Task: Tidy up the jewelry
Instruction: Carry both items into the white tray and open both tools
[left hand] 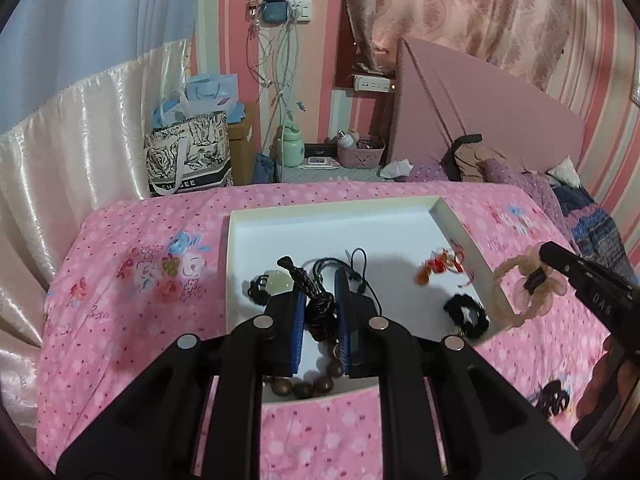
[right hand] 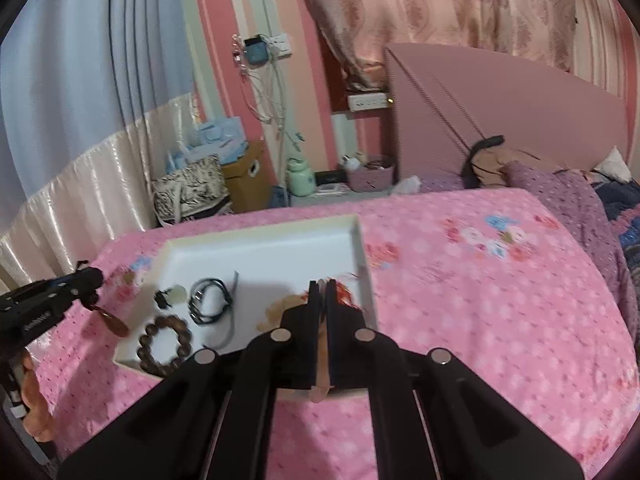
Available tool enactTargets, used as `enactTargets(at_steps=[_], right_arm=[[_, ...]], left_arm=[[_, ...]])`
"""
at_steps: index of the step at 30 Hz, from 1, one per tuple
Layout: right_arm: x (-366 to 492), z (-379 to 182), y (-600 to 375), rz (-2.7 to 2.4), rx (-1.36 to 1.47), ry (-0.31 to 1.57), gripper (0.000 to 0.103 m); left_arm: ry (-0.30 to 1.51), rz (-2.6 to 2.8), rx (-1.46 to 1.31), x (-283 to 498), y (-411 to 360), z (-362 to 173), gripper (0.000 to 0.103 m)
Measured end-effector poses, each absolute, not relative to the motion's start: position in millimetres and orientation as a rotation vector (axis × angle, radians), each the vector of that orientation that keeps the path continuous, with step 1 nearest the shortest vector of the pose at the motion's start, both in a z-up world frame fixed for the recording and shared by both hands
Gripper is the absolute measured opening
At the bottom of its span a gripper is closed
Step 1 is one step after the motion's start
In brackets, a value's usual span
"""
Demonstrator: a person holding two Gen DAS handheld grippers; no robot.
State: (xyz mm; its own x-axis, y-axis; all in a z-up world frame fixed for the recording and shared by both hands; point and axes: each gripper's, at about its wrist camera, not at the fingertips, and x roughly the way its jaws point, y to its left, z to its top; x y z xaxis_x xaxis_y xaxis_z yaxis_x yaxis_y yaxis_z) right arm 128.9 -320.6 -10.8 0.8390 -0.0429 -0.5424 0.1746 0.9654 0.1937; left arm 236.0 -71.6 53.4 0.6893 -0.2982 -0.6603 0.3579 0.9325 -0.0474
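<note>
- Black braided cord (left hand: 316,300) is pinched between the blue-padded fingers (left hand: 298,320) of the left gripper (left hand: 320,312), hanging over the white tray (left hand: 256,232).
- Pale translucent pink ring (left hand: 516,296) is clamped in the narrow fingers of the right gripper (right hand: 322,296), above the tray's right rim.
- Brown bead bracelet (right hand: 166,346) lies at the tray's near-left corner; a red ornament (left hand: 438,268) lies by its right wall.
- Pink floral bed (right hand: 480,300) carries the tray.

We count 1 white tray (right hand: 256,240), 1 wooden bead bracelet (right hand: 165,346) at its 7 o'clock, and 2 grippers.
</note>
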Motion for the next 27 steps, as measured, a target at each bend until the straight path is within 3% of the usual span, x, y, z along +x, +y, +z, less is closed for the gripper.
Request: enactTargets(at_steps=[16,27], right_arm=[[187,-71,-293,-0.056,0.250,0.626,0.002],[198,-95,-292,-0.041,0.247,0.704,0.003]], left_arm=[[0.859,-0.335,0.112,275,-68,-24,0.012],[0.847,-0.314,0.159,274,-72,-38,0.012]])
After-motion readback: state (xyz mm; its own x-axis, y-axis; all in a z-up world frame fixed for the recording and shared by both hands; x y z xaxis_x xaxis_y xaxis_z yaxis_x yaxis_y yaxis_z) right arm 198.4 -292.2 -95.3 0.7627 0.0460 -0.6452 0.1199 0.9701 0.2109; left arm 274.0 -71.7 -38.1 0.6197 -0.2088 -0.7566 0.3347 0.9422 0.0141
